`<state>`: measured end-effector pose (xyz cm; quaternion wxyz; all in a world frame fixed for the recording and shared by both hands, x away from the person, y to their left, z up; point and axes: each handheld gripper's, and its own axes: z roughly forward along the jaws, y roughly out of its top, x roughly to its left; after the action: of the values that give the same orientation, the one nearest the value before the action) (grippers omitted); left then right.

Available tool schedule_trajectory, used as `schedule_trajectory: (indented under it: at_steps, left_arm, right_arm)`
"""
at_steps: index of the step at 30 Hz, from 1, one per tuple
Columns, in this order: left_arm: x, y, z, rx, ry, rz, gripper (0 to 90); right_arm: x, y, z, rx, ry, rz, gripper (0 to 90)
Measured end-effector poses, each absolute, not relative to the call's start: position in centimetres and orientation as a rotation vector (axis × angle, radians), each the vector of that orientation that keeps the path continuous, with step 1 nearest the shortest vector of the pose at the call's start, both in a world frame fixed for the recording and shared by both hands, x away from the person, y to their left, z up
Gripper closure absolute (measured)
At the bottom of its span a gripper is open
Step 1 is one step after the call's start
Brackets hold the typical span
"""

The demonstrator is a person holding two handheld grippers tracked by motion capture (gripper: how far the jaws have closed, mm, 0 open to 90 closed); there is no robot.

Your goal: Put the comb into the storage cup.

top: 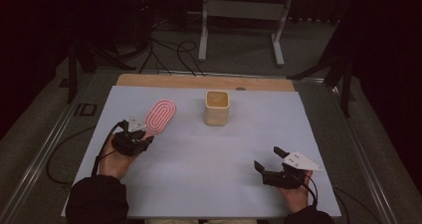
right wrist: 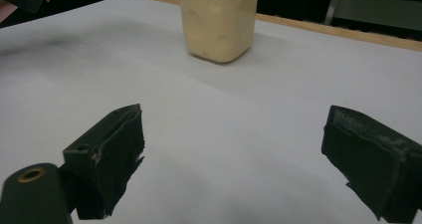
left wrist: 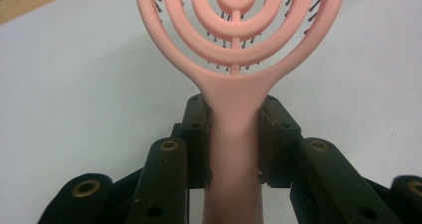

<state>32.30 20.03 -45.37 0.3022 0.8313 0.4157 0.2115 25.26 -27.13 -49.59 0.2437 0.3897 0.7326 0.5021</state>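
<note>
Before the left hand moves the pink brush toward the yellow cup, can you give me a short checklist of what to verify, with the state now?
1. Left tongs closed on the pink brush handle: ok, both pads press its sides.
2. Brush sits straight between the pads: ok in the left gripper view.
3. Brush lifted off the white table sheet: cannot tell.
4. Yellow cup upright with open top: ok.
5. Path from brush to cup free: ok, bare sheet between them in the high view.
6. Right tongs out of the way: ok, open, holding nothing, at the near right side.
</note>
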Motion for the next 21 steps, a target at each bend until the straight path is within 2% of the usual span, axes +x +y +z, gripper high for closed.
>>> schedule_trajectory:
  at_steps: [21]
  left_arm:
    - [31.55, 19.06, -45.24, 2.067, 1.058, 0.668, 70.0]
  right_arm:
    - [25.61, -26.82, -49.56, 1.06, 2.016, 1.374, 9.4]
